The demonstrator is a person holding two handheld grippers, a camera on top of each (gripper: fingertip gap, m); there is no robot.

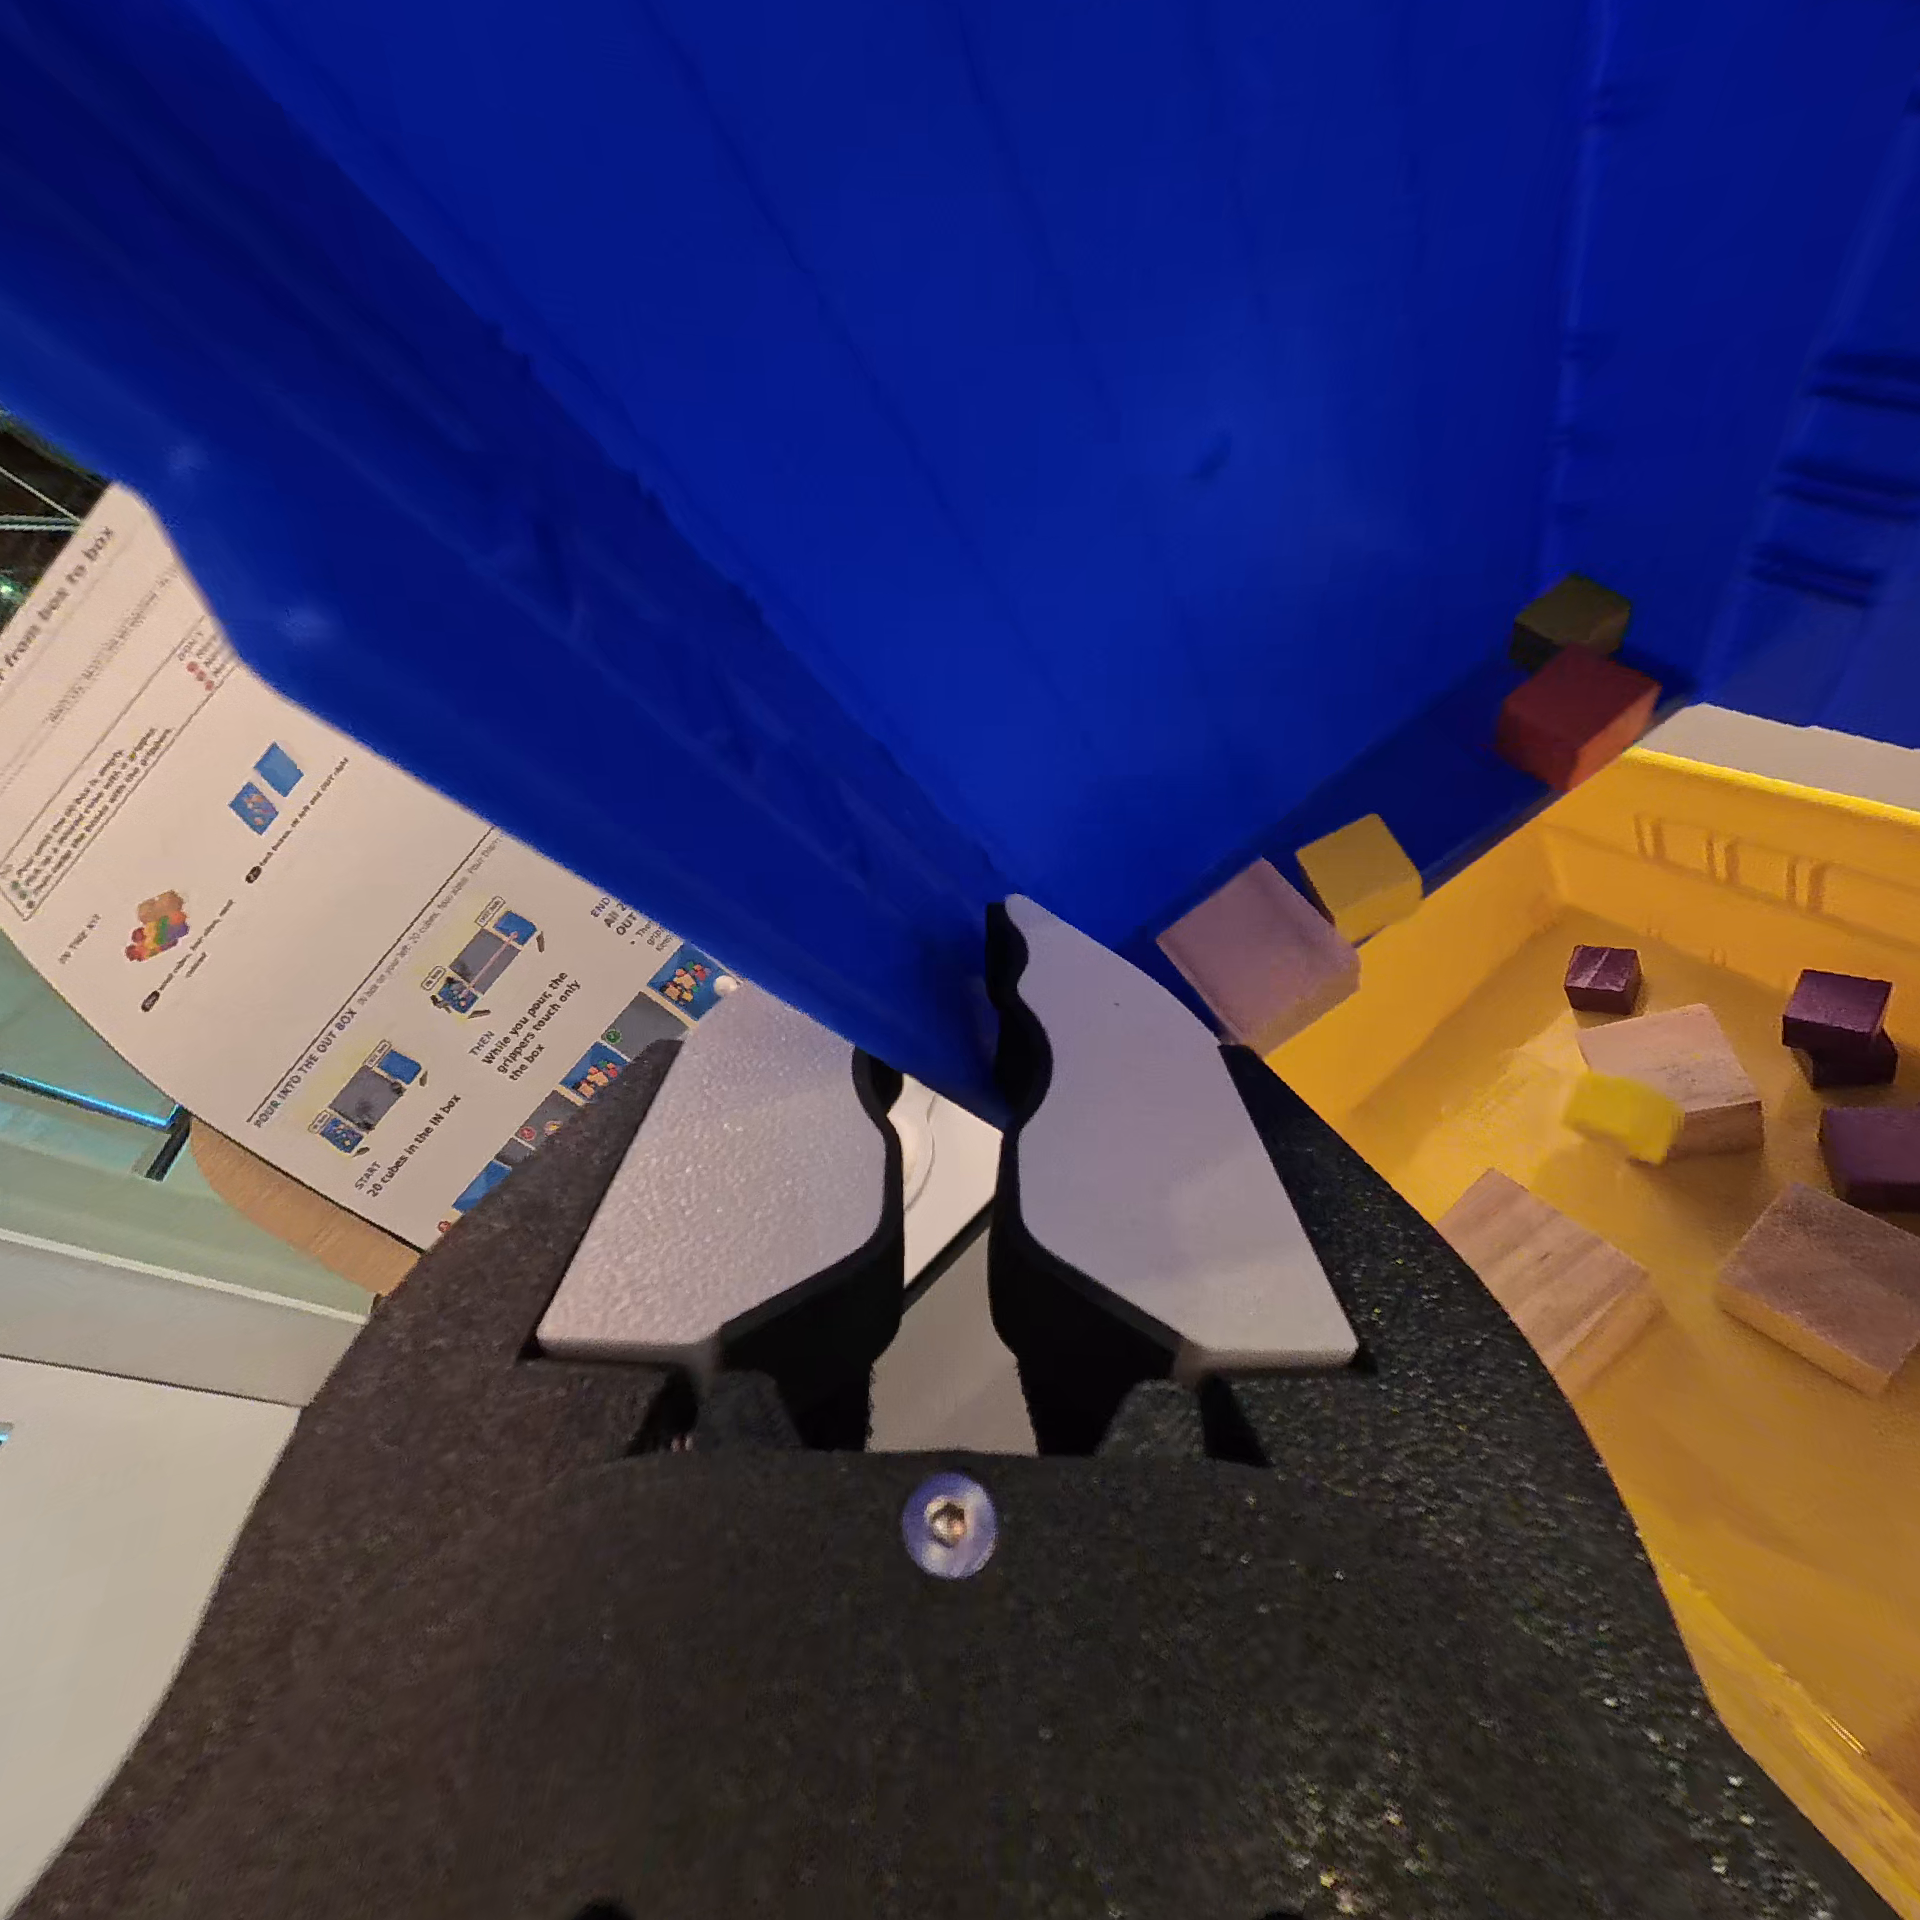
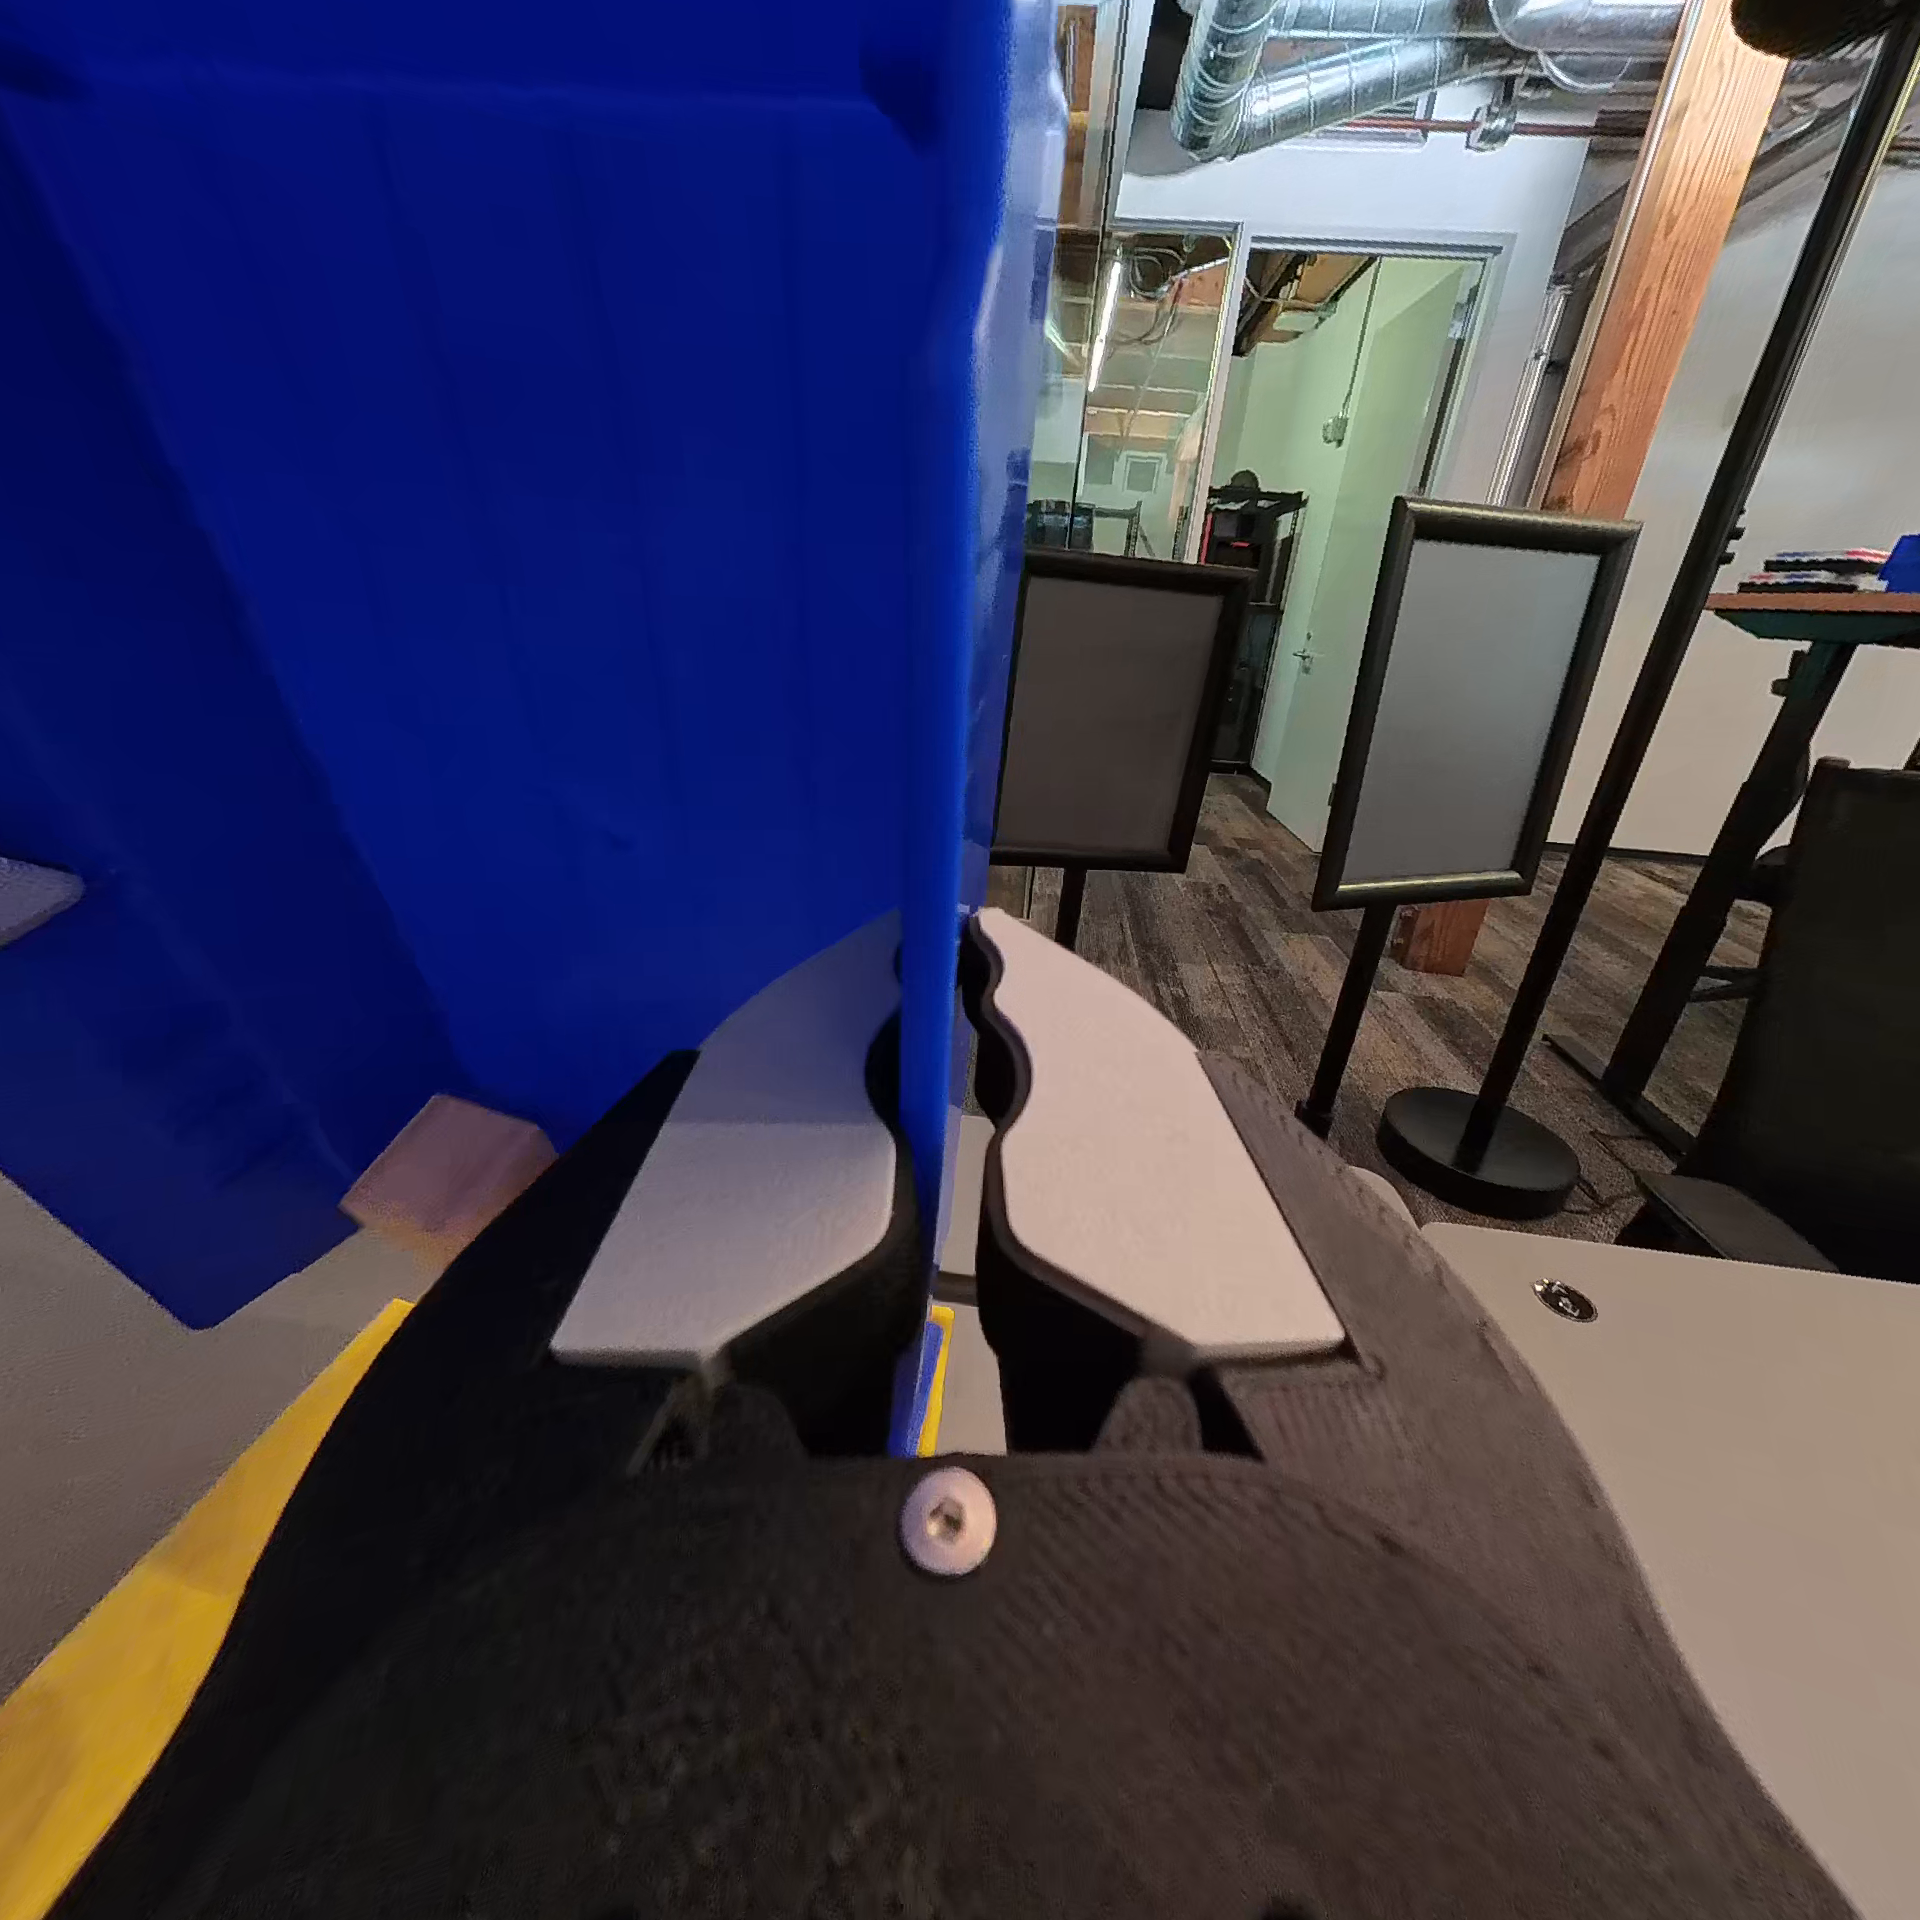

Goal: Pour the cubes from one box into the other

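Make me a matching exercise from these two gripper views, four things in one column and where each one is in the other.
Things:
1. red wooden cube
2. purple wooden cubes
3. left gripper
4. printed instruction sheet

Places:
A. lying on the yellow plastic box floor
B. flat on the table, left of the boxes
C. at the tilted blue plastic box lip
D. clamped on the blue box wall

Pairs: 1-C, 2-A, 3-D, 4-B

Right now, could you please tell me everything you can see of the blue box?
The blue box is smooth moulded plastic with ribbed walls, tipped steeply above the yellow box. The left gripper and right gripper each clamp a wall edge. A few cubes still rest against its lowered rim.
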